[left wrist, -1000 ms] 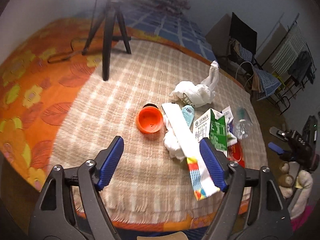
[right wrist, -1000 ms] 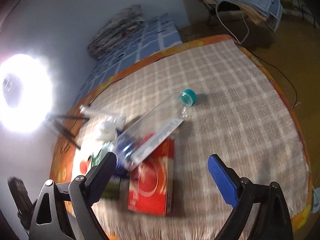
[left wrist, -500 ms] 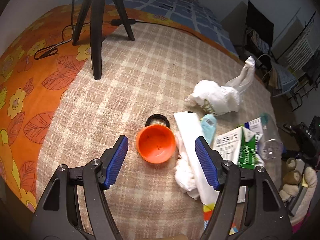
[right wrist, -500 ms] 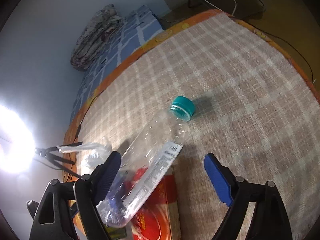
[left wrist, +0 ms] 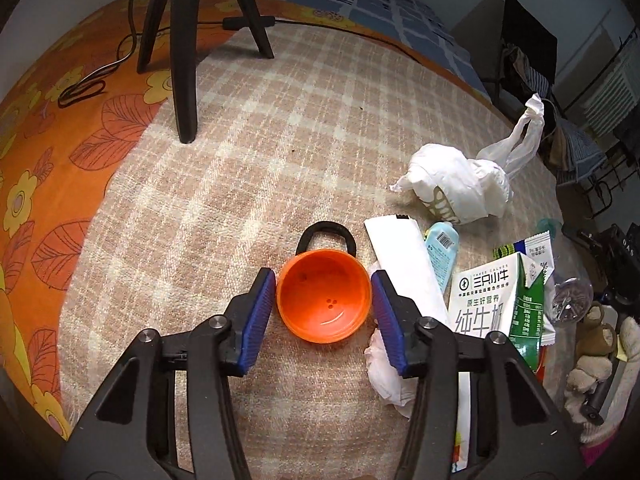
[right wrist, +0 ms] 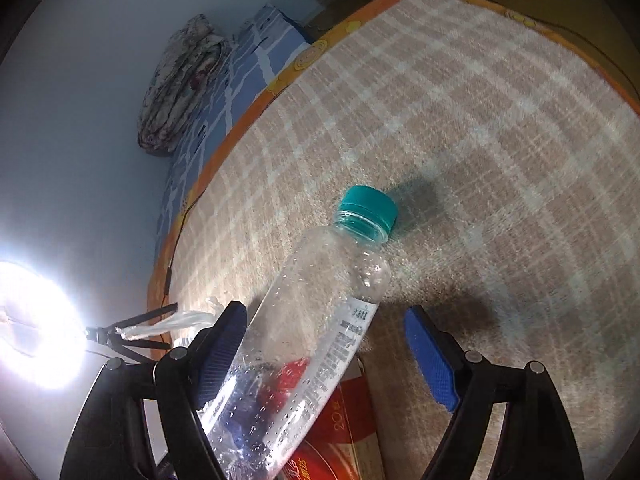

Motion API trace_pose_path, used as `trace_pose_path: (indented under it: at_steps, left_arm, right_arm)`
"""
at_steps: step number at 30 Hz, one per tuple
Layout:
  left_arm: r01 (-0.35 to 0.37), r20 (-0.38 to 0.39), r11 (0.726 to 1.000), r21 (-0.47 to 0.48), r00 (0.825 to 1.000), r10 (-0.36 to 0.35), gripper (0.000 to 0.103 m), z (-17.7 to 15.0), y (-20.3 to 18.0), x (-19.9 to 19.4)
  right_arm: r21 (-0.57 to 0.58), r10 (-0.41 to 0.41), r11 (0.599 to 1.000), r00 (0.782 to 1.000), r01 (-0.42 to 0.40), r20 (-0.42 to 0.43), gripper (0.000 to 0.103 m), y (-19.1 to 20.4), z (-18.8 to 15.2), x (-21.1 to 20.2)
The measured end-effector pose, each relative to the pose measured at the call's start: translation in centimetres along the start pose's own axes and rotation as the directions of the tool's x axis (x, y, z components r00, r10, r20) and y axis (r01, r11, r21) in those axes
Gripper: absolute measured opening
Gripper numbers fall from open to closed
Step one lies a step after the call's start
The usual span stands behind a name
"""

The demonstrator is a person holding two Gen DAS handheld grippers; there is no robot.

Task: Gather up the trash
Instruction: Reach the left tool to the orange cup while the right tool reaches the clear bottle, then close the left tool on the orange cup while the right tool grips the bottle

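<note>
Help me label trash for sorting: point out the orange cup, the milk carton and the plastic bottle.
orange cup (left wrist: 323,300): left wrist view, on its inner bottom.
milk carton (left wrist: 486,300): left wrist view, on its white printed front.
plastic bottle (right wrist: 312,320): right wrist view, on its clear body.

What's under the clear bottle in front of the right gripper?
The clear bottle lies tilted across a red box, its teal cap over the checked blanket. Something blue and red shows through it; what that is stays unclear.
</note>
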State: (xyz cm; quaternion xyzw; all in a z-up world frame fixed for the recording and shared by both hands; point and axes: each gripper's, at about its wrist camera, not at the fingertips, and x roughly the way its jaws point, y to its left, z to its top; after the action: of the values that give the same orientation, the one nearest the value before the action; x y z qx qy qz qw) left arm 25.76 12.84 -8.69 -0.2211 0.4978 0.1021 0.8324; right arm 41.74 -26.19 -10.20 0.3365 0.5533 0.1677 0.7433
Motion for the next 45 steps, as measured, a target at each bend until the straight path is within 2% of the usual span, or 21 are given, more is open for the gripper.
trace_pose_path:
  at_steps: [2,4,12,21,28,35,38,45]
  left_arm:
    - [-0.001,0.003,1.0,0.007,1.0,0.001,0.05,0.1,-0.3,0.1]
    - [0.0,0.007,1.0,0.009,1.0,0.0,0.05,0.1,-0.3,0.1]
    - [0.031,0.025,0.999,-0.019,0.999,-0.03,0.05,0.6,0.5,-0.9]
    - [0.038,0.076,0.999,-0.005,0.996,-0.037,0.05,0.2,0.8,-4.4]
    - [0.042,0.142,0.999,0.026,0.989,-0.045,0.05,-1.2,0.0,-8.5]
    - [0.067,0.183,0.996,0.059,0.98,-0.076,0.05,-3.3,-1.2,-12.0]
    - [0.074,0.194,0.994,0.085,0.977,-0.089,0.05,-4.5,-1.7,-13.3]
    - [0.115,0.193,0.987,0.109,0.972,-0.134,0.05,-8.3,-2.1,-15.7]
  right_arm:
    - [0.015,0.025,1.0,1.0,-0.025,-0.004,0.079,-0.2,0.1,0.4]
    - [0.027,0.063,0.998,0.998,-0.063,-0.015,0.069,-0.3,0.1,0.7]
    - [0.006,0.106,0.994,0.994,-0.106,0.01,0.067,0.6,-0.1,-0.2]
    - [-0.195,0.094,0.978,0.987,-0.067,0.128,0.065,5.0,-1.3,-5.3]
    - [-0.381,0.074,0.924,0.969,0.021,0.234,0.063,8.7,-3.8,-9.6]
    - [-0.513,0.1,0.855,0.945,0.078,0.311,0.063,11.4,-7.5,-14.1]
    - [-0.551,0.119,0.83,0.94,0.083,0.319,0.063,11.8,-9.6,-15.9]
    - [-0.604,0.147,0.795,0.949,0.055,0.28,0.063,10.9,-14.1,-18.5]
